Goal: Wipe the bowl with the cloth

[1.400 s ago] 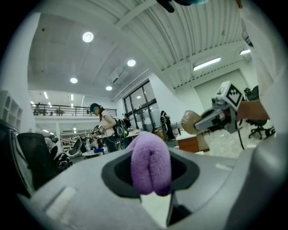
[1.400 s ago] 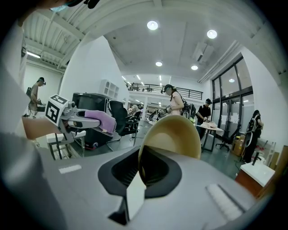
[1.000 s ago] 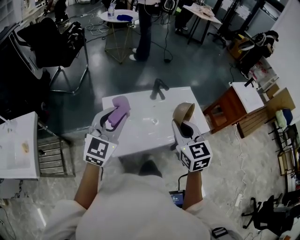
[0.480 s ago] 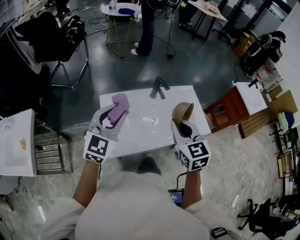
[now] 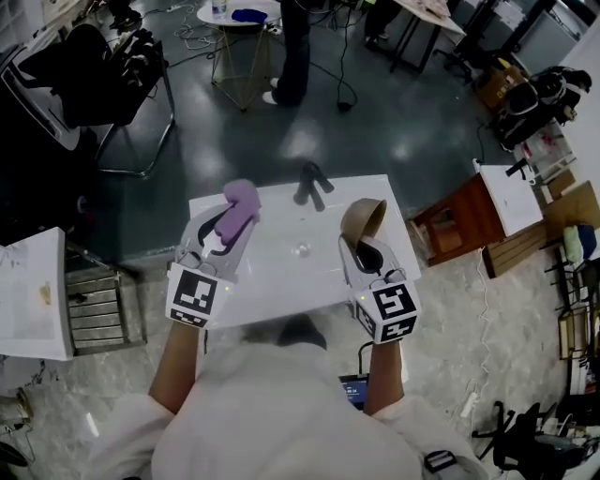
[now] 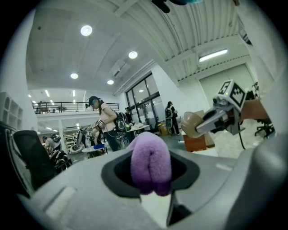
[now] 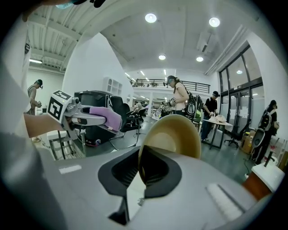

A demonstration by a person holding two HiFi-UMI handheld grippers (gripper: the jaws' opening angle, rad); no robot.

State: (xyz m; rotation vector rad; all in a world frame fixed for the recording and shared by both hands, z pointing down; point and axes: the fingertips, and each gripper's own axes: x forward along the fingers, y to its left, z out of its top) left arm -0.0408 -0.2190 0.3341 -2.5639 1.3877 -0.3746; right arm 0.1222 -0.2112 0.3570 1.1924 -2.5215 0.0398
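Nearest the camera, the person's two forearms reach out over the near edge of a white surface (image 5: 281, 281). The left hand-held gripper (image 5: 228, 228) has its jaws clamped on a folded purple cloth (image 5: 242, 201). The cloth bulges out past the jaw tips and is held in the air over the left part of the surface, toward its far left corner. The right hand-held gripper (image 5: 362, 246) is closed almost fully on the rim of a tan bowl (image 5: 364, 217). The thin wall of the bowl is pinched between the pads and the bowl stands on edge above the right part of the surface, near its right edge. Cloth and bowl are well apart, and neither touches the surface. At the middle of the far edge stands a black tap (image 5: 313, 182). Just beside the right edge is a brown wooden cabinet (image 5: 448, 225). Farther off, on the dark floor, are a black chair (image 5: 98, 80), a round white table (image 5: 236, 17) and a standing person (image 5: 294, 47).
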